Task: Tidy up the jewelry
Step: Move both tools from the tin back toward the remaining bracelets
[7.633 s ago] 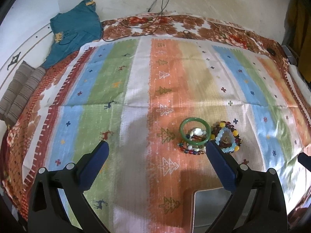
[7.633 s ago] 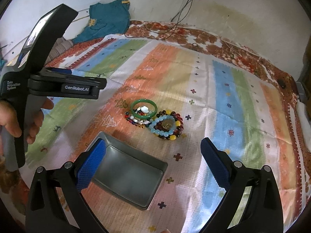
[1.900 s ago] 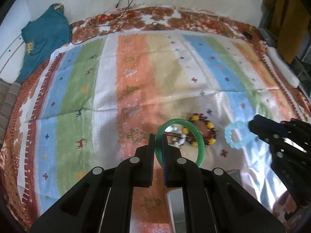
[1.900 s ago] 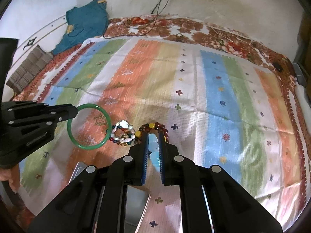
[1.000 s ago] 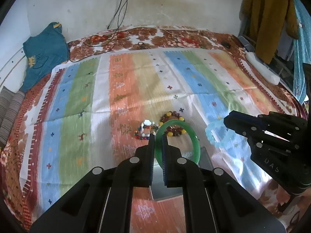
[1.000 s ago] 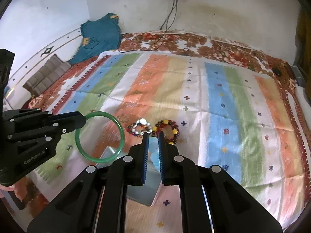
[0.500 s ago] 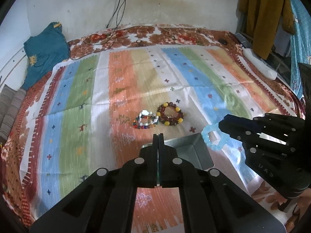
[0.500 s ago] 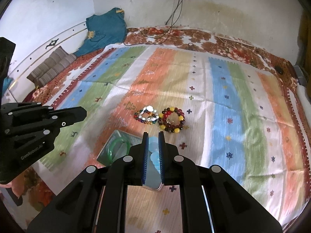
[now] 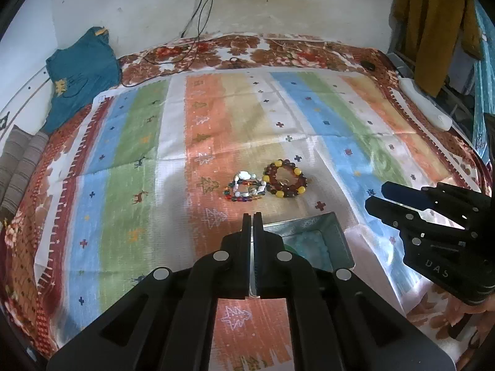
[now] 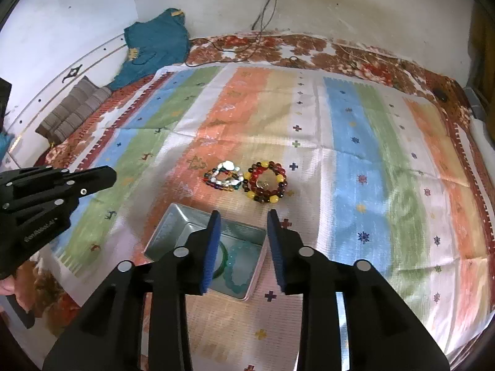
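Note:
A grey metal tin (image 10: 161,235) (image 9: 335,225) lies on the striped cloth. Inside it rest the green bangle (image 10: 220,267) and the pale blue bead bracelet (image 10: 239,264) (image 9: 312,239). Beyond the tin, a multicoloured bead bracelet (image 10: 223,180) (image 9: 246,186) and a dark red and yellow bead bracelet (image 10: 266,186) (image 9: 285,177) lie side by side. My right gripper (image 10: 243,242) hangs over the tin, its jaws opening, nothing between them. My left gripper (image 9: 252,225) is shut and empty at the tin's left edge. Each gripper shows in the other's view, the left (image 10: 92,177) and the right (image 9: 379,199).
The striped cloth (image 9: 139,160) covers a bed with a floral sheet (image 9: 247,49). A teal garment (image 9: 80,71) and folded grey cloth (image 9: 18,164) lie at the left. Cables (image 9: 191,43) trail from a wall socket. Clothes (image 9: 433,24) hang at the right.
The pale blue bracelet has left my right gripper and now lies in the tin beside the green bangle. The right jaws have parted. The left gripper stays shut.

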Tool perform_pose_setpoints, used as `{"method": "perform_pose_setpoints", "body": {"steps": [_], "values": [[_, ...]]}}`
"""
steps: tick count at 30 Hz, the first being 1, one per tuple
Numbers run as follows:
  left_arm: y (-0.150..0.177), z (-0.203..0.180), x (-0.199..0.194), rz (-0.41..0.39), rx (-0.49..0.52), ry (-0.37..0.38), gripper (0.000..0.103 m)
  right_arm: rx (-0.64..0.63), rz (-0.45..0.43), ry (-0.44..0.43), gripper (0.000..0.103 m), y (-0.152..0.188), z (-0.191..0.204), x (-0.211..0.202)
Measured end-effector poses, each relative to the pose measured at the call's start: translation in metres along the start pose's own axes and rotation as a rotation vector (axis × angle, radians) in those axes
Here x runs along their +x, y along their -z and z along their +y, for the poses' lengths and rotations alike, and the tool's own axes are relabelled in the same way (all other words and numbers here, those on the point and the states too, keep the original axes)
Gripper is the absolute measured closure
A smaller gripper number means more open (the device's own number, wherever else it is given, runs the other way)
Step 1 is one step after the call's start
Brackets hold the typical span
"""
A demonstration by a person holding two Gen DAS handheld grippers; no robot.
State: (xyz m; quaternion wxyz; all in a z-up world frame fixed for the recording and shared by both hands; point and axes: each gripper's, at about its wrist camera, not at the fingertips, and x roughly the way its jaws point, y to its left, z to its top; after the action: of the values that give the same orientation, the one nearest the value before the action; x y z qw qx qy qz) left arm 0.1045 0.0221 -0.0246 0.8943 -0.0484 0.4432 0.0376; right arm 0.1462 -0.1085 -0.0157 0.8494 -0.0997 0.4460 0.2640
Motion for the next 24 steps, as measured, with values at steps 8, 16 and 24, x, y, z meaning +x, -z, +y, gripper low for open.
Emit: {"method": "perform_pose_setpoints", "body": {"steps": [8, 16, 24], "values": [[-0.003, 0.006, 0.01, 0.023, -0.029, -0.008, 0.073, 0.002, 0.02, 0.015, 0.06, -0.002, -0.003, 0.008], [-0.01, 0.01, 0.025, 0.045, -0.03, -0.041, 0.057, -0.001, 0.048, 0.036, 0.055, -0.007, -0.006, 0.021], [-0.018, 0.013, 0.043, 0.056, -0.013, -0.094, 0.05, 0.002, 0.068, 0.055, 0.051, -0.012, -0.015, 0.034]]}}
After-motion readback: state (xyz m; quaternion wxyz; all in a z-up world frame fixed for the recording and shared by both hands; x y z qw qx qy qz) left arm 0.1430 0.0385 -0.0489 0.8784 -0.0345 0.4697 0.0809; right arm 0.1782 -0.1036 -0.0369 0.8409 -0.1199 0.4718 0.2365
